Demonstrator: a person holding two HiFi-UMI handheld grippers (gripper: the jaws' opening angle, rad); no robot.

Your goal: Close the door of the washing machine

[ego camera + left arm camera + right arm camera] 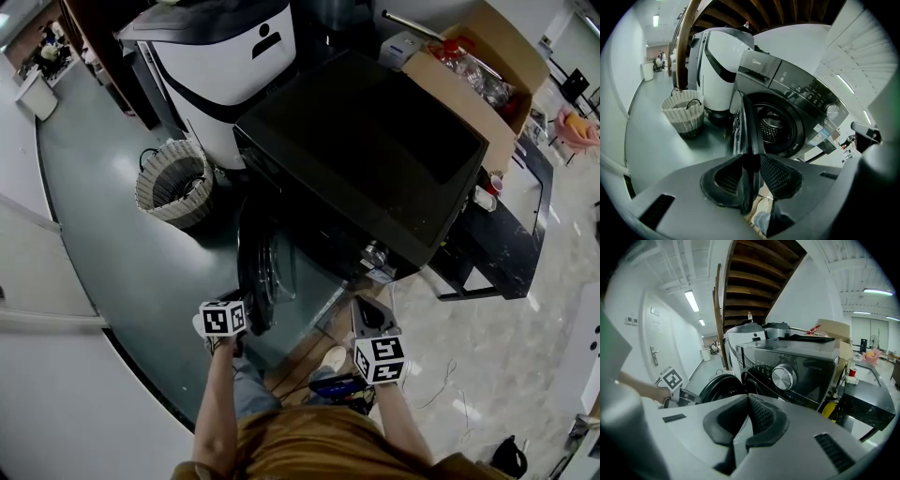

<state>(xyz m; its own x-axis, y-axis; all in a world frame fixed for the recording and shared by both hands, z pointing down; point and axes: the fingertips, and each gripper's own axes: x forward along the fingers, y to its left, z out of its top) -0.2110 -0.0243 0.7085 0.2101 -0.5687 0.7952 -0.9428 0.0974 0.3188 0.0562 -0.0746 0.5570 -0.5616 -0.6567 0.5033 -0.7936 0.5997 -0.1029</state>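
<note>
A black front-loading washing machine [366, 150] fills the middle of the head view. Its round door [261, 267] hangs open, swung out to the left. My left gripper [251, 319] is shut on the door's outer edge. In the left gripper view the door [744, 122] runs edge-on between the two pads [724, 180], with the drum opening [772, 126] behind it. My right gripper [367, 307] hovers off the machine's front right corner, apart from it. Its jaws [746, 401] are shut with nothing in them and face the control dial [783, 377]; the door [712, 385] shows to their left.
A woven basket [175, 183] stands on the floor left of the machine, beside a white appliance [230, 56]. A cardboard box [478, 75] and a low black table [506, 225] sit to the right. The person's shoe [333, 358] is below the door.
</note>
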